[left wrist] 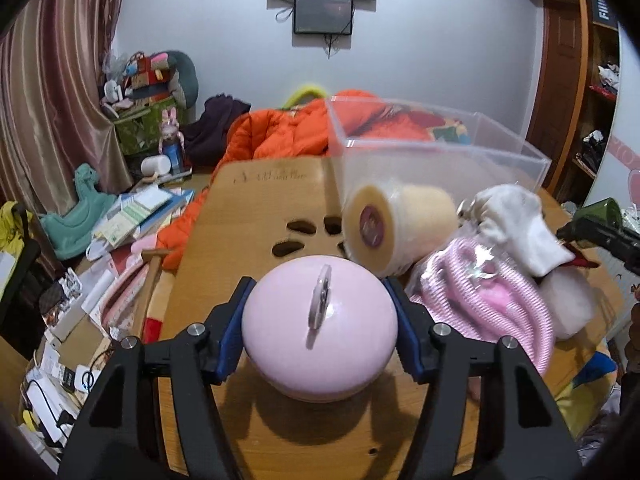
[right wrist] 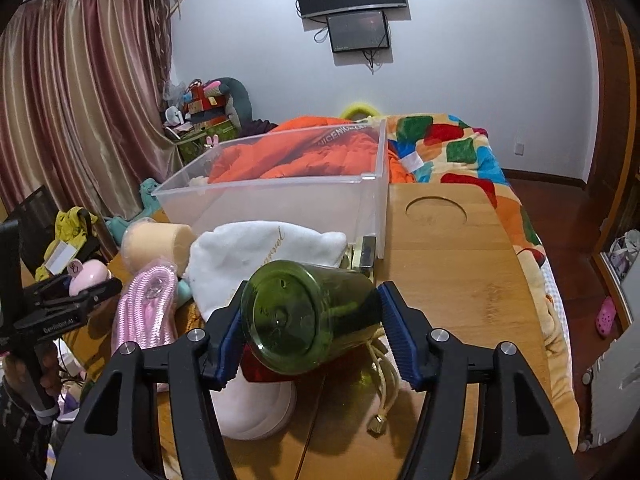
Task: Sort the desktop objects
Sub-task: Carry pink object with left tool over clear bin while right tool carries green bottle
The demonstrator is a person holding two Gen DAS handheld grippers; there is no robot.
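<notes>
Your left claw point(left wrist: 320, 320) is clenched on the pink dome point(left wrist: 320, 328), just above the near tabletop point(left wrist: 248, 208). Your right claw point(right wrist: 312, 320) grasps the green glass cup point(right wrist: 308, 316), lying tilted, base toward you, long axis running toward the far clear bin point(right wrist: 280, 196), its mouth probably over the white cloth point(right wrist: 256, 256).

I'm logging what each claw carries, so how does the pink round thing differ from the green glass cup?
The pink round object is opaque, pale and dome-shaped; the green cup is see-through, dark and cylindrical. The pink one sits upright in the left claw; the cup lies tilted on its side, base toward the camera, in the right claw. Both are gripped between blue pads above the wooden table.
</notes>
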